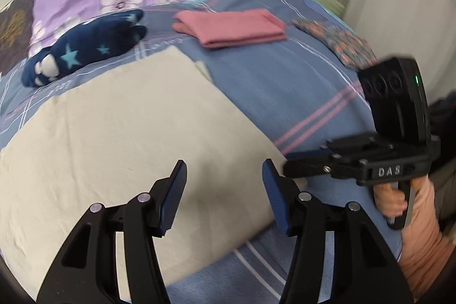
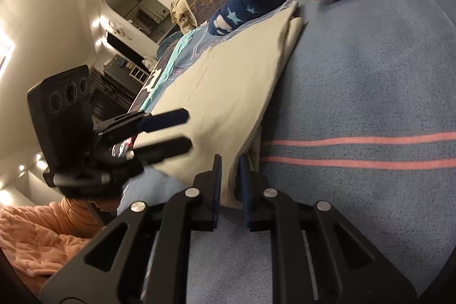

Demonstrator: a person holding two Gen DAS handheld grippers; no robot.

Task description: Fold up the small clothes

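Right gripper (image 2: 230,175) pinches near corner of cream cloth (image 1: 114,138); left gripper (image 1: 225,184) hangs over it, fingers apart, empty.

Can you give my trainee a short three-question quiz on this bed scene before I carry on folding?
1. True or false: the right gripper is clamped on an edge of the cream cotton cloth.
2. Which folded item lies beyond the cream cloth, beside the navy star-print garment? A) pink folded cloth B) green folded towel C) white folded shirt
3. Fill in: the left gripper hovers over the cream cloth with its jaws ____.

Key: 1 true; 2 A; 3 open, nothing between them.
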